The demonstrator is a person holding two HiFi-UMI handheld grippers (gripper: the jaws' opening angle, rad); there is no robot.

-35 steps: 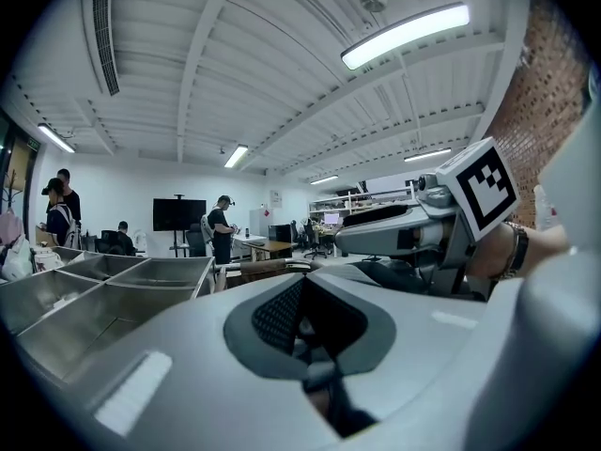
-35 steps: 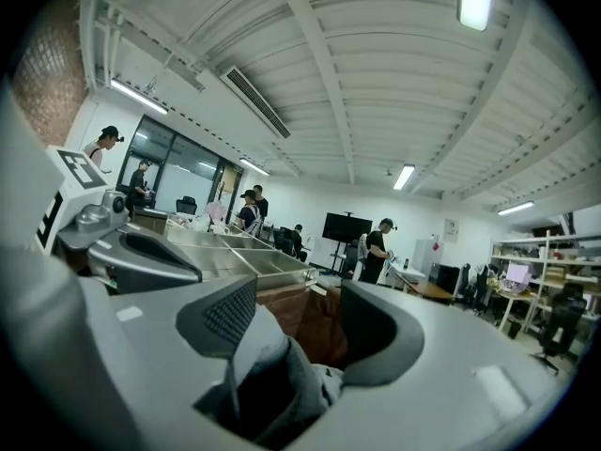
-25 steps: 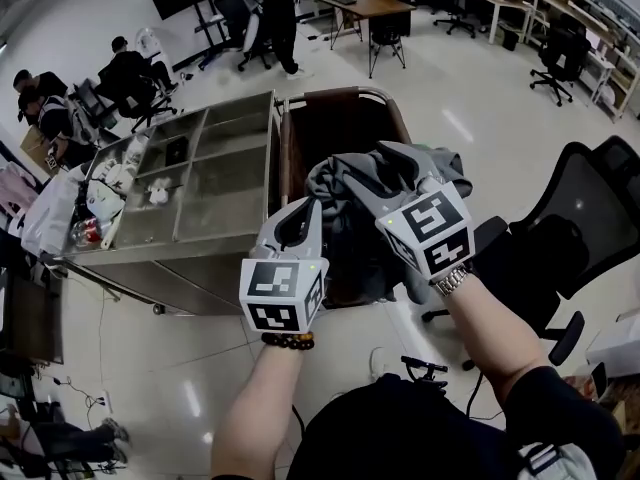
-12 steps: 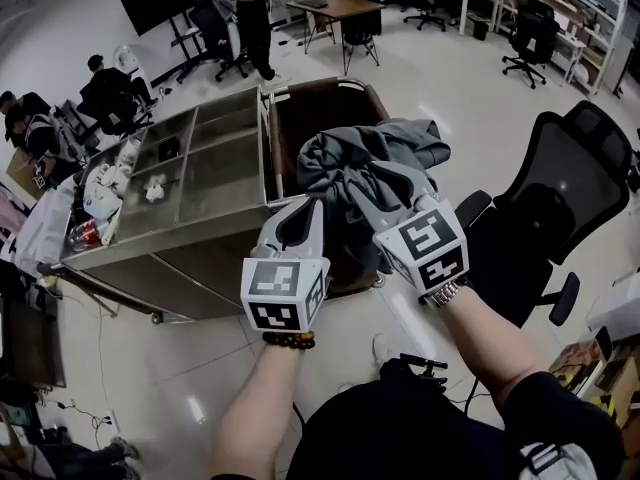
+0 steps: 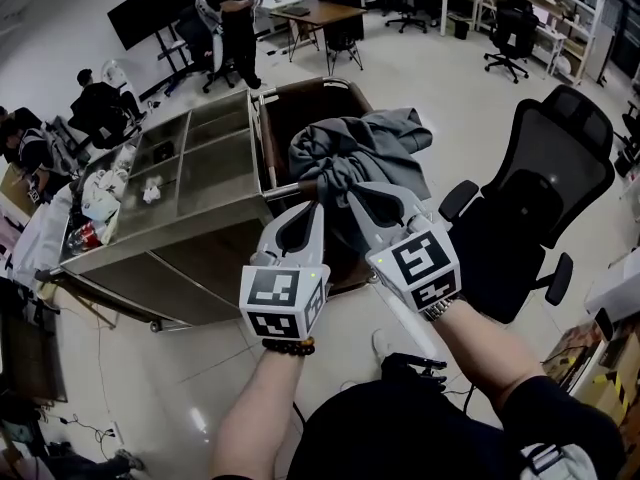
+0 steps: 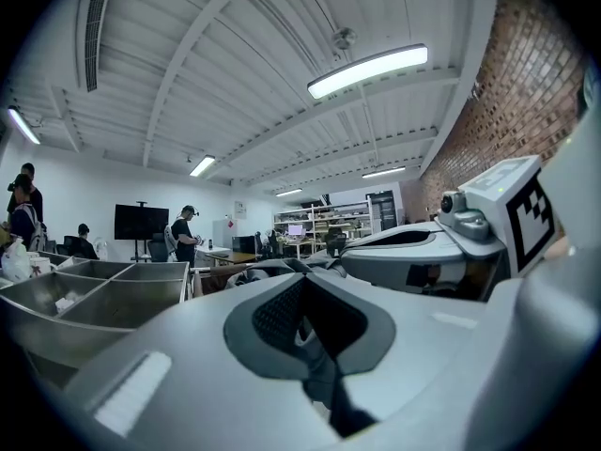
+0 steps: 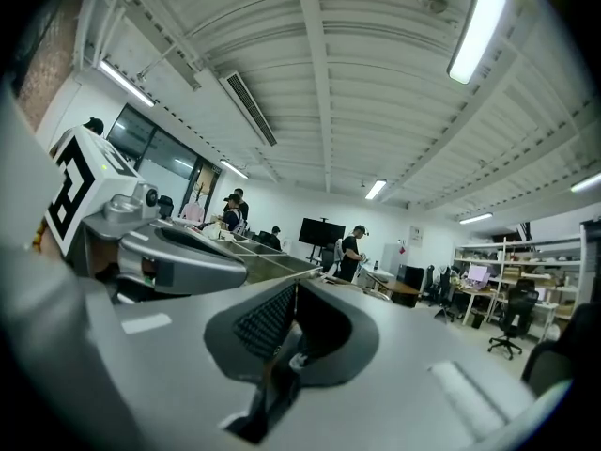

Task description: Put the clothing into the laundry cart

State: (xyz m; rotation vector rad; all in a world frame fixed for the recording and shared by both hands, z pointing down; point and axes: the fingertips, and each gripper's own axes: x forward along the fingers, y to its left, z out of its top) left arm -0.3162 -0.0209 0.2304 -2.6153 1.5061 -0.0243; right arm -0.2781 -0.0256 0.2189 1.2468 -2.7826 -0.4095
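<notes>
A grey bundle of clothing (image 5: pixel 352 148) lies heaped in the brown laundry cart (image 5: pixel 305 86), with a fold draped over the near rim. My right gripper (image 5: pixel 352 194) is level just short of that fold. Its jaws have just been closing and now stand shut with nothing between them, as the right gripper view (image 7: pixel 293 286) also shows. My left gripper (image 5: pixel 316 206) is beside it, also shut and empty (image 6: pixel 302 278). The left gripper view shows the grey clothing (image 6: pixel 255 271) beyond the jaws and the right gripper (image 6: pixel 423 252) alongside.
A steel trolley (image 5: pixel 190 168) with open compartments stands against the cart's left side, with bags and bottles (image 5: pixel 100 200) at its far left. A black office chair (image 5: pixel 540 188) is close on the right. People, desks and a screen are at the back.
The clothing was wrapped around the right gripper's jaws; now it rests on the cart and the jaws are free of it. Both grippers have drawn back from the cart.
</notes>
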